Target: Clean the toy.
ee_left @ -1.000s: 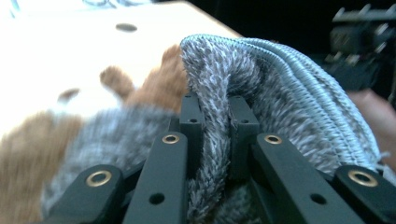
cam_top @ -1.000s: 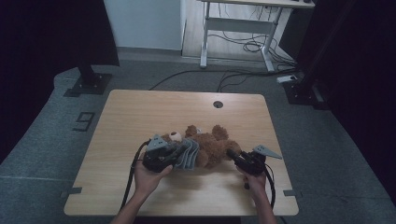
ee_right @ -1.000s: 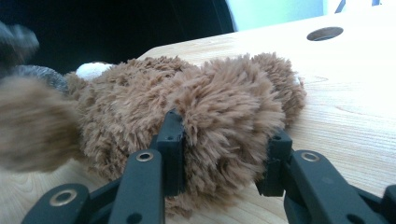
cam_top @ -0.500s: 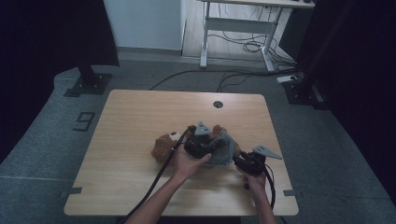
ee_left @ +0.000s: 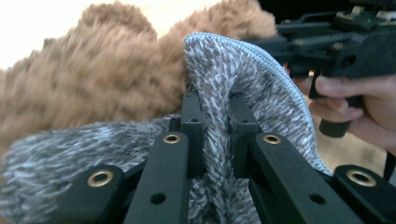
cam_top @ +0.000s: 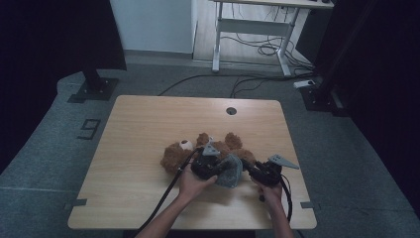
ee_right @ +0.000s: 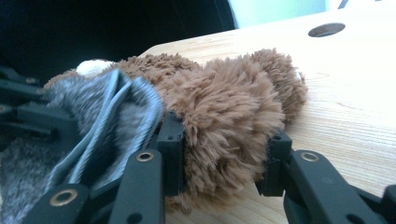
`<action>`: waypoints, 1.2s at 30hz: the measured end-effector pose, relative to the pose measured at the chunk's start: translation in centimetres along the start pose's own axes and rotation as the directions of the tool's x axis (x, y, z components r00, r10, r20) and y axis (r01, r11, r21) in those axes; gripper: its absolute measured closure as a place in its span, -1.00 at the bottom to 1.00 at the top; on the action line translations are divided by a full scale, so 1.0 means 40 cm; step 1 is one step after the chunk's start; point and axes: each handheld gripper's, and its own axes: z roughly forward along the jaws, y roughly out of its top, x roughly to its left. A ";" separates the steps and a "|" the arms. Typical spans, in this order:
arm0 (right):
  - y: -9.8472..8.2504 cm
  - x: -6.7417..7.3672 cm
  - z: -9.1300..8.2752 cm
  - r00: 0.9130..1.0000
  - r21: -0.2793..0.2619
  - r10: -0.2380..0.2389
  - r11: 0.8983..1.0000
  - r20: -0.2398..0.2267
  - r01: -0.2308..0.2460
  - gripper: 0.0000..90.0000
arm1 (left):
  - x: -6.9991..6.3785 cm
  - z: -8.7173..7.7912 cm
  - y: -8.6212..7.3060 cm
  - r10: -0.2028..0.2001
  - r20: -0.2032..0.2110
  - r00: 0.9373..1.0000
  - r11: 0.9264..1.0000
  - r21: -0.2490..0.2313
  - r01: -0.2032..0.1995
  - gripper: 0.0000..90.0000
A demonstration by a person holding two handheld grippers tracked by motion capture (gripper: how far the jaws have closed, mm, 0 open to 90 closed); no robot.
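So the left gripper (ee_left: 212, 107) has its jaws pinched nearly together on a fold of the grey fuzzy cloth (ee_left: 243, 74); from the left gripper view you can see the fabric squeezed right between the two black pads, with its stitched edge curving up and over to the right. The right gripper (ee_right: 224, 154) is a good bit wider, and its jaws sit on either side of a fat limb of the brown teddy bear (ee_right: 219, 102), pads pressed into the fur, so that's a proper grip on the bear. The bear is lying on the wooden table (cam_top: 148, 129), toward the near middle of it, with the cloth bunched against its near side. From the high view you get the layout: left gripper (cam_top: 210, 166) just beside the cloth (cam_top: 229, 171), right gripper (cam_top: 265, 173) off to the right, both hands coming in from the bottom edge, bear (cam_top: 198, 151) sprawled between and behind them. It's too small and dim there to read the jaws, though. The right gripper view also catches the round hole (ee_right: 327, 29) in the tabletop, and the cloth's striped hem looks to be wrapped onto the bear's body, though that part's blurry.
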 end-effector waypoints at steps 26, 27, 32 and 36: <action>0.000 0.000 -0.003 1.000 -0.007 -0.007 1.000 -0.008 0.007 0.38 | -0.055 -0.089 0.077 0.048 0.007 0.999 0.985 -0.166 -0.046 0.76; 0.000 0.000 -0.003 1.000 -0.008 -0.008 1.000 -0.008 0.008 0.37 | -0.056 -0.083 0.089 0.046 0.003 0.999 0.985 -0.166 -0.044 0.76; 0.000 0.001 -0.005 1.000 -0.008 -0.013 1.000 -0.008 0.013 0.38 | -0.035 -0.029 0.117 0.015 -0.028 0.999 0.991 -0.132 -0.019 0.76; 0.000 0.001 -0.004 1.000 -0.008 -0.013 1.000 -0.007 0.013 0.37 | -0.014 0.027 0.089 -0.008 -0.034 0.999 0.998 -0.055 0.006 0.76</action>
